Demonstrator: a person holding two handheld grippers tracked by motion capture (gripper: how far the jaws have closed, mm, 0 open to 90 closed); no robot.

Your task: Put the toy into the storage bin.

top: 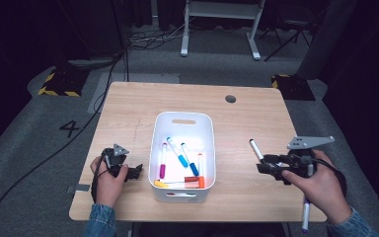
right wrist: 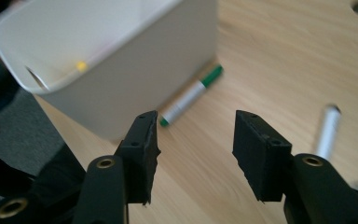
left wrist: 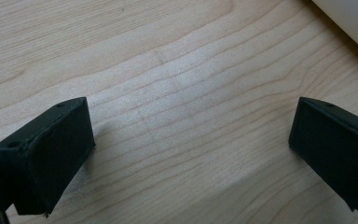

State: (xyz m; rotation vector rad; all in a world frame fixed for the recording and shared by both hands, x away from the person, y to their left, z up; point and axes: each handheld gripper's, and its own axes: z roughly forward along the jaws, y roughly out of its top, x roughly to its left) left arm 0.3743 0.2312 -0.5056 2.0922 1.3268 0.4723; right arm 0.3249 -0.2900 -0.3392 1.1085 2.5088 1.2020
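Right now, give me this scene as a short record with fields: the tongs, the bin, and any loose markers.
table: light wood
bin: white, open top, mid-table
in bin: several markers, with blue, pink, orange and yellow among them
green marker: lying on the table close beside the bin's outer wall
black-capped marker: on the table by the right tongs
purple-tipped marker: at the near edge, by the right wrist
left tongs: open, nothing between, over bare wood left of the bin
right tongs: open, nothing between, aimed toward the bin

White bin (top: 182, 120); green-capped marker (right wrist: 191, 95); black tongs (right wrist: 196, 140).
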